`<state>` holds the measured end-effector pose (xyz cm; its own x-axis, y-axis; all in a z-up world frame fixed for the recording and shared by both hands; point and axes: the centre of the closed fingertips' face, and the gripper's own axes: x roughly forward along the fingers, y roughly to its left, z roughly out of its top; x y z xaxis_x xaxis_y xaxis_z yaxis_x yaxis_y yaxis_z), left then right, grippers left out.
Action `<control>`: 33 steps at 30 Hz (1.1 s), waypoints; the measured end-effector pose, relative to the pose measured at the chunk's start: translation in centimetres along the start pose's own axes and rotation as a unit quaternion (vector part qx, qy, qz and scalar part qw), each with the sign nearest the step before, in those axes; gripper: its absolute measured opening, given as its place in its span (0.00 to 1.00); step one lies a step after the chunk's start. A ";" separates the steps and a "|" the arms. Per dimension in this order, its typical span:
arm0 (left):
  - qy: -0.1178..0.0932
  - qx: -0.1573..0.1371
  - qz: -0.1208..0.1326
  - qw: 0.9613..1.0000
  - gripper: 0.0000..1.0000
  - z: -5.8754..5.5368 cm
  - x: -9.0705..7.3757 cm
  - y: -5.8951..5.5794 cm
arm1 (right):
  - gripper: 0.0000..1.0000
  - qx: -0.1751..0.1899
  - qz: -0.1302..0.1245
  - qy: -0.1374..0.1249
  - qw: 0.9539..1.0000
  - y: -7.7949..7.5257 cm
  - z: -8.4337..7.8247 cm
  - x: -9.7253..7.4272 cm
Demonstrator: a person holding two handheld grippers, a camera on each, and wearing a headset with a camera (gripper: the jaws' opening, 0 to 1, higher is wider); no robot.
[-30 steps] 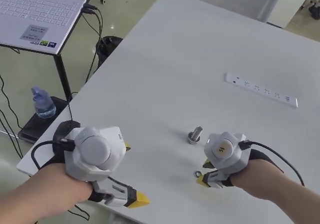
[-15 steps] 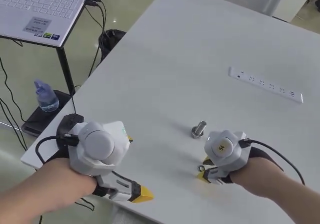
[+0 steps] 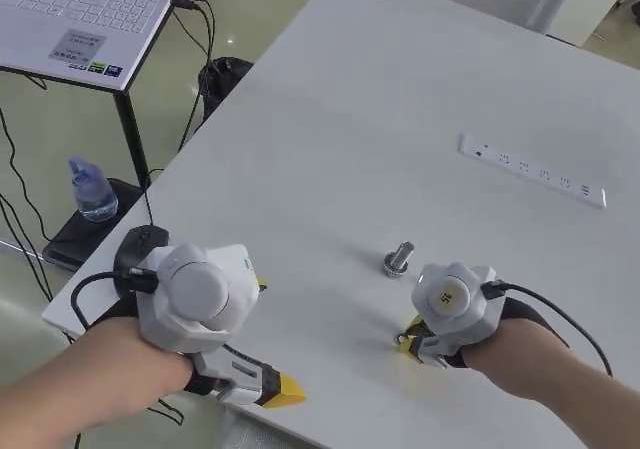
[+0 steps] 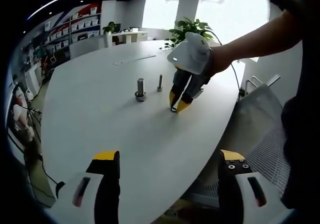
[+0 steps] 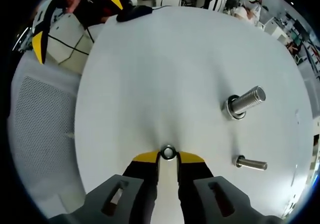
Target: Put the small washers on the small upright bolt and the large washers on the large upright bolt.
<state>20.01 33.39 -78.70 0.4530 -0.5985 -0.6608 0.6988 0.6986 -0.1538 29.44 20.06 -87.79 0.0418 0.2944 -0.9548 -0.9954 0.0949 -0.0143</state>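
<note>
Table (image 3: 330,119): white; it carries both bolts, the washer and, well beyond them, a power strip (image 3: 532,171).
Laptop (image 3: 70,9): on a stand left of the table, with a water bottle (image 3: 92,189) on the floor below.
Mesh chair (image 4: 267,139): at the table's near edge, in the left gripper view.
Left gripper (image 4: 169,159): tongs spread wide, holding nothing, at the near edge.
Right gripper (image 5: 168,158): tips down on the tabletop, pinching the washer; in the head view its housing covers most of the tips.
Large bolt (image 5: 245,102): upright, near the right gripper.
Small bolt (image 5: 250,162): upright, just beside the large bolt; both gripper views show it.
Washer (image 5: 168,152): flat on the table between the yellow tips, apart from both bolts.
</note>
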 end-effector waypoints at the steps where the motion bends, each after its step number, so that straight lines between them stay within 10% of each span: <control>1: 0.000 -0.001 0.000 1.000 0.80 0.0 0.0 0.0 | 0.15 0.002 0.001 0.001 1.000 0.0 0.0 0.0; 33: 0.000 -0.003 0.004 1.000 0.78 -0.2 -0.3 0.2 | 0.13 0.045 0.000 0.005 0.999 -0.5 -0.3 -0.9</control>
<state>19.91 33.74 -78.66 0.4586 -0.5937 -0.6612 0.6925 0.7051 -0.1528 29.90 19.43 -87.04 0.0396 0.2856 -0.9575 -0.9836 0.1798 0.0129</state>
